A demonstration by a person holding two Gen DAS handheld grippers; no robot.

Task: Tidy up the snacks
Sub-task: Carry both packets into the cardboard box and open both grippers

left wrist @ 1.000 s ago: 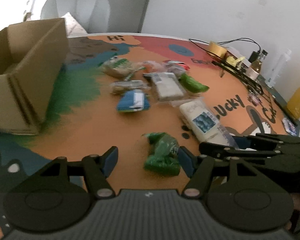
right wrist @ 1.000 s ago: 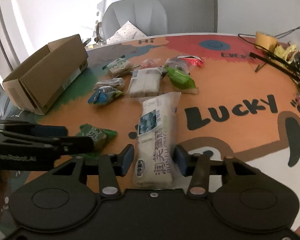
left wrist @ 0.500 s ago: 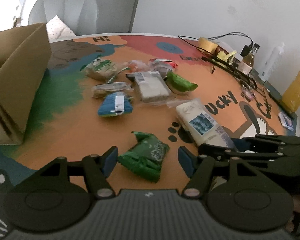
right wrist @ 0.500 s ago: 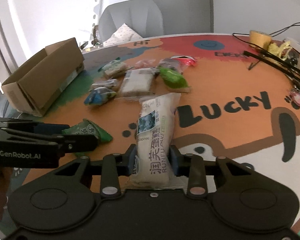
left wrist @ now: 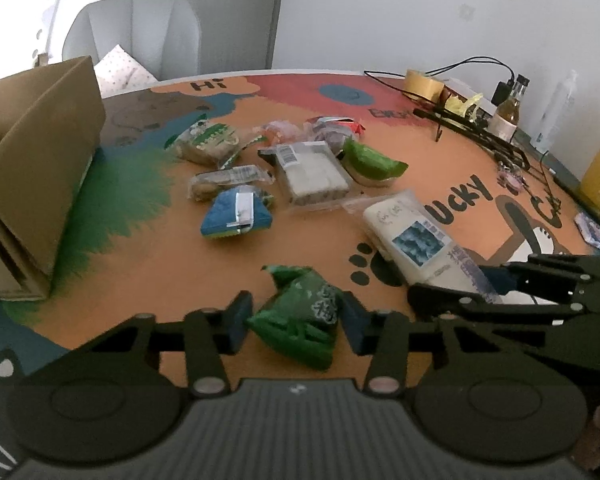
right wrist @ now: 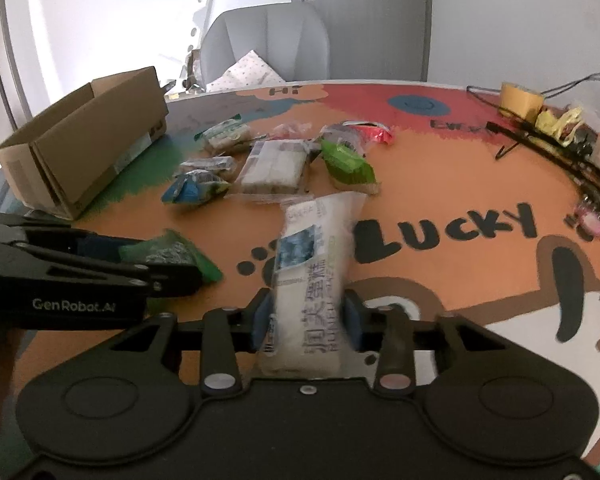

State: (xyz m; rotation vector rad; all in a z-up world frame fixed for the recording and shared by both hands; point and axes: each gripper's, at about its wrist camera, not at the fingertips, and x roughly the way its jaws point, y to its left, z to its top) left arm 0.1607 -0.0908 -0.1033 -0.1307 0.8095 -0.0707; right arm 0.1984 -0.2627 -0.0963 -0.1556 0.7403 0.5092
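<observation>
The left gripper [left wrist: 296, 318] has just been closing, and its 2 blue pads now press the sides of a crumpled green snack packet [left wrist: 300, 320] lying near the front edge of the colourful printed table [left wrist: 148, 264]. The right gripper [right wrist: 306, 322] has also been narrowing its jaws, and they clamp the near end of a long white cake packet [right wrist: 312, 276] with a blue picture label; the packet's far end tilts up toward the middle of the table.

Further back sits a loose cluster of snacks: a blue packet [left wrist: 236, 214], a clear packet of pale bars [left wrist: 310, 172], a bright green packet [left wrist: 370, 162], a green-and-white packet [left wrist: 208, 142], a small clear wrapped snack [left wrist: 226, 180] and a red-and-silver packet [left wrist: 334, 128]. An open cardboard box [left wrist: 36, 184] stands at the far left of the table, well apart from both held packets.

Along the right edge lie a roll of tape [left wrist: 422, 84], black cables [left wrist: 476, 132] and a small glass bottle [left wrist: 508, 110]. A grey chair [left wrist: 134, 36] stands behind the table.
</observation>
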